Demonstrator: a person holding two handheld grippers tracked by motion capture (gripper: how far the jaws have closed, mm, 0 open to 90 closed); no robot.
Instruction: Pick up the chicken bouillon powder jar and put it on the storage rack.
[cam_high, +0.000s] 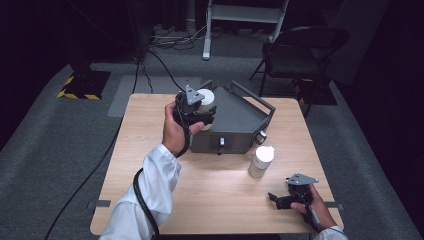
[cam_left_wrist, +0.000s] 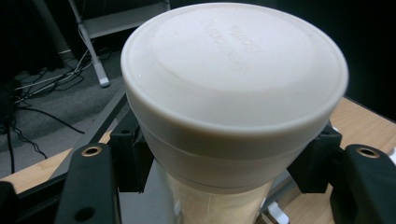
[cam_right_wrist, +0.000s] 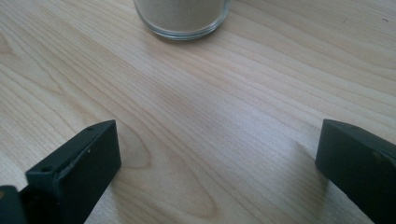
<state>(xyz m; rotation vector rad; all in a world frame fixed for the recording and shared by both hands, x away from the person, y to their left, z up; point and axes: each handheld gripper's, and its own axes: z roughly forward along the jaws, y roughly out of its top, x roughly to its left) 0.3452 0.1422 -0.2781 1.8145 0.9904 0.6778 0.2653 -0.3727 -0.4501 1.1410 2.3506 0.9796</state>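
The jar (cam_left_wrist: 233, 107), white-lidded, stands upright in the left claw (cam_high: 200, 117), which grips its glass body just under the lid, held above the near left corner of the grey tray (cam_high: 240, 120). A second jar (cam_high: 261, 161) stands on the tabletop (cam_high: 210, 195) in front of the tray, nearer the right claw (cam_high: 280, 200), which rests wide open and empty, pointing toward it.

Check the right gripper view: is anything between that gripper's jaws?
No: the right gripper stands open over bare wooden table, and the glass jar sits farther ahead, clear of it.
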